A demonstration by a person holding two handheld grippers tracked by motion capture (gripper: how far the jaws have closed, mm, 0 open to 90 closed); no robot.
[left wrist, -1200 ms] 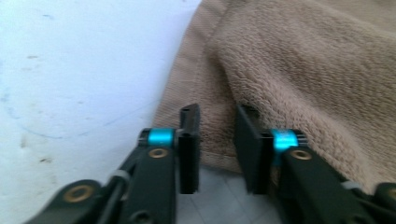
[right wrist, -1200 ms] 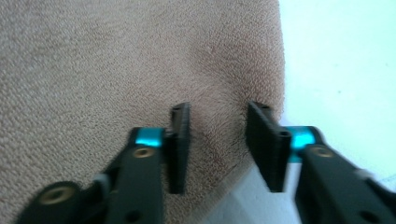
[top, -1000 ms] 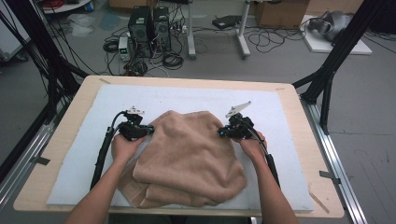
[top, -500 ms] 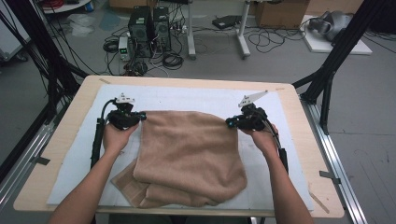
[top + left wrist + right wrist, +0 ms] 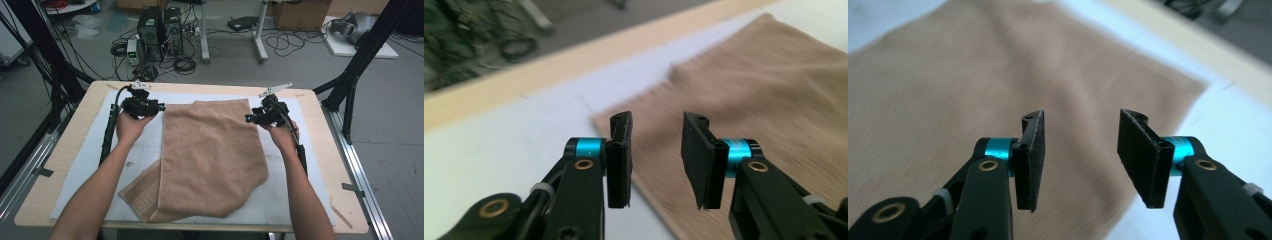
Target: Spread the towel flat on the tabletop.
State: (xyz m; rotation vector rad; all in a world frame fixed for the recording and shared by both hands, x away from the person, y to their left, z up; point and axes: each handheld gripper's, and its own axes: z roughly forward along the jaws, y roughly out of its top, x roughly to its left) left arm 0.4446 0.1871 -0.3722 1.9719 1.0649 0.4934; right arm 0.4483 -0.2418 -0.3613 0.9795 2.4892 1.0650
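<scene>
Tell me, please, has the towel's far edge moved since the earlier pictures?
Yes. The towel has been drawn out toward the table's far edge; its far edge now lies flat there.

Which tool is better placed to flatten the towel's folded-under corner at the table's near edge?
Left, probably. The left tool is on the side where the towel bunches; the right tool would cross over. Both are open.
</scene>
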